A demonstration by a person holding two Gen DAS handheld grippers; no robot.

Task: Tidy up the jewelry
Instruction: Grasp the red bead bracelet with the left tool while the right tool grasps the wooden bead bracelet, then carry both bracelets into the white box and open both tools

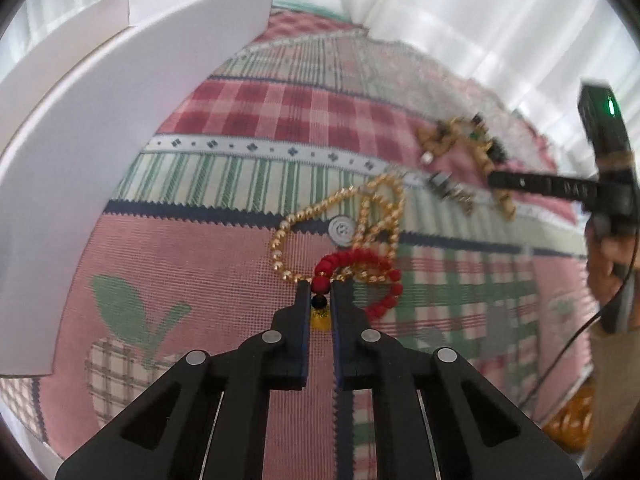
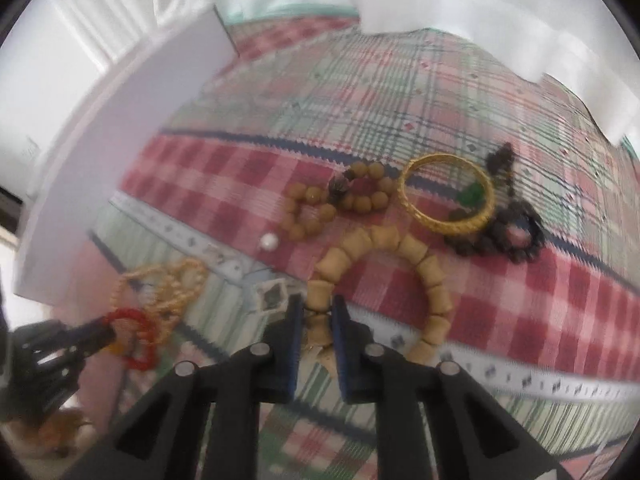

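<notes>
My left gripper (image 1: 321, 285) is shut on a red bead bracelet (image 1: 362, 264), which lies tangled with a gold bead necklace (image 1: 360, 216) on the patchwork cloth. My right gripper (image 2: 316, 304) is shut on a tan barrel-bead bracelet (image 2: 400, 244). Beyond it lie a round wooden bead bracelet (image 2: 340, 200), a gold bangle (image 2: 448, 196), a dark bead bracelet (image 2: 500, 236) and a white pearl (image 2: 268, 241). In the right wrist view the left gripper (image 2: 108, 330) shows at lower left with the red bracelet (image 2: 134, 336).
A white open box (image 1: 80, 140) stands at the left, also in the right wrist view (image 2: 132, 152). A small silver square piece (image 2: 272, 296) lies near my right fingers. White curtains hang behind the table. The right gripper (image 1: 496, 180) reaches in from the right.
</notes>
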